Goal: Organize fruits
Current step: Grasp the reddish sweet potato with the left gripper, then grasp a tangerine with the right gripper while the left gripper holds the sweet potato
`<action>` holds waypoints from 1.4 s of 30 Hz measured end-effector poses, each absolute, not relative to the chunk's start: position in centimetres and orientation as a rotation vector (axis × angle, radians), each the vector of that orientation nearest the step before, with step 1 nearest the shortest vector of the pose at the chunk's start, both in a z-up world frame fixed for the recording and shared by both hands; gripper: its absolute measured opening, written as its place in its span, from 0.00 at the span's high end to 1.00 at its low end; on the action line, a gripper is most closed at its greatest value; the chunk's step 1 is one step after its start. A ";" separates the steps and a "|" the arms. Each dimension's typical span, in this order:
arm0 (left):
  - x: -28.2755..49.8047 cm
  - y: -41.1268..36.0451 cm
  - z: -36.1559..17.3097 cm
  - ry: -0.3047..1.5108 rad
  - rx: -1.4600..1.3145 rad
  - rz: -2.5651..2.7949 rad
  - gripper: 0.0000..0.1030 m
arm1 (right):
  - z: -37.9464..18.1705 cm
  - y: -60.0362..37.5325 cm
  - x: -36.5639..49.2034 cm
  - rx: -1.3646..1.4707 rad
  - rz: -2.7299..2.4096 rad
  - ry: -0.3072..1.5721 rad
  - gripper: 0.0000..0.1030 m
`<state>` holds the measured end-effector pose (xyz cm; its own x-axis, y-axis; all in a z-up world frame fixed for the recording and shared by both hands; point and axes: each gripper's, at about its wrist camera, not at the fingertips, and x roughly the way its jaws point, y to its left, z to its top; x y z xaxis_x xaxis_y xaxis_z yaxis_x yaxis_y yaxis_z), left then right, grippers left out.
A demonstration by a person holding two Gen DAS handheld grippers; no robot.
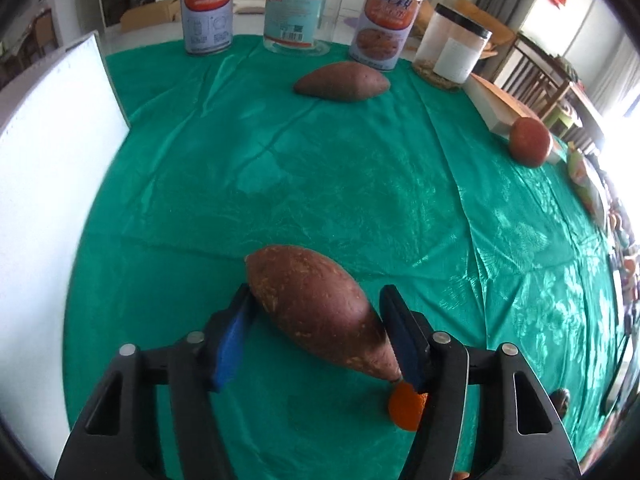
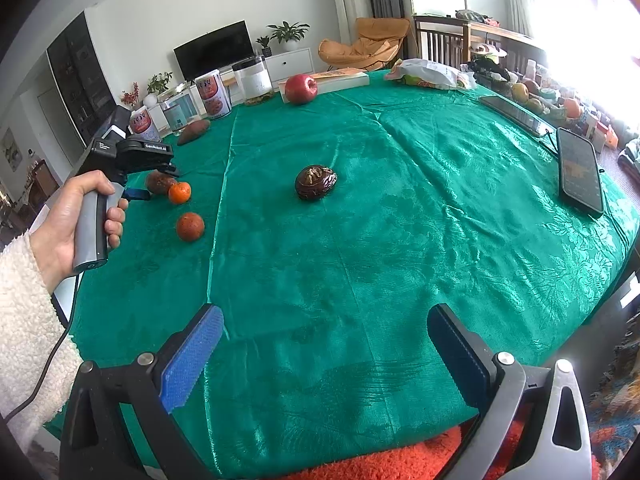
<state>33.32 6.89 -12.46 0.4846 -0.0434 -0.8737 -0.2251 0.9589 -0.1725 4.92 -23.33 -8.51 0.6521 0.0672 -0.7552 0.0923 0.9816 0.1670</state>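
A reddish-brown sweet potato (image 1: 312,312) lies slantwise on the green tablecloth (image 1: 320,184), and my left gripper (image 1: 316,292) is shut on it. One pad presses its left flank and the other its tapered right end. A small orange (image 1: 406,406) sits just under the right finger. In the right wrist view a hand (image 2: 92,216) holds that gripper beside the potato (image 2: 160,182) and the orange (image 2: 179,193). My right gripper (image 2: 326,312) hangs open over the near table edge with nothing in it. A second sweet potato (image 1: 342,81) and a red apple (image 1: 530,142) lie farther off.
Two cans (image 1: 208,8), a glass jar (image 1: 302,6) and a black-lidded jar (image 1: 452,50) line the far edge. A white board (image 1: 52,180) stands at the left. Another orange (image 2: 190,226), a dark carved piece (image 2: 316,182), a book (image 2: 344,79) and a phone (image 2: 580,170) lie around.
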 end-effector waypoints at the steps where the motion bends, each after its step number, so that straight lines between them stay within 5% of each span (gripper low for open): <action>1: 33.2 7.1 -12.4 1.054 -0.287 0.103 0.42 | -8.5 -23.4 4.9 0.199 -0.013 0.862 0.02; 12: 25.9 8.1 -8.8 0.937 -0.244 0.065 0.51 | -8.5 -23.5 4.8 0.206 -0.011 0.858 0.02; 19: 19.9 6.5 -11.0 1.007 -0.205 -0.002 0.59 | -8.3 -23.5 4.6 0.205 -0.014 0.850 0.02; 35: 21.5 5.6 -12.3 1.105 -0.129 -0.052 0.60 | -8.2 -23.5 4.3 0.193 -0.028 0.843 0.02; 42: 15.5 5.1 -12.0 1.103 -0.129 -0.088 0.60 | -8.2 -23.8 4.3 0.216 -0.020 0.844 0.02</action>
<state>15.49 5.08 -12.00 0.4488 -0.1354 -0.8833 0.0068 0.9889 -0.1481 4.32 -23.82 -8.24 0.6656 0.0673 -0.7432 0.1033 0.9780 0.1812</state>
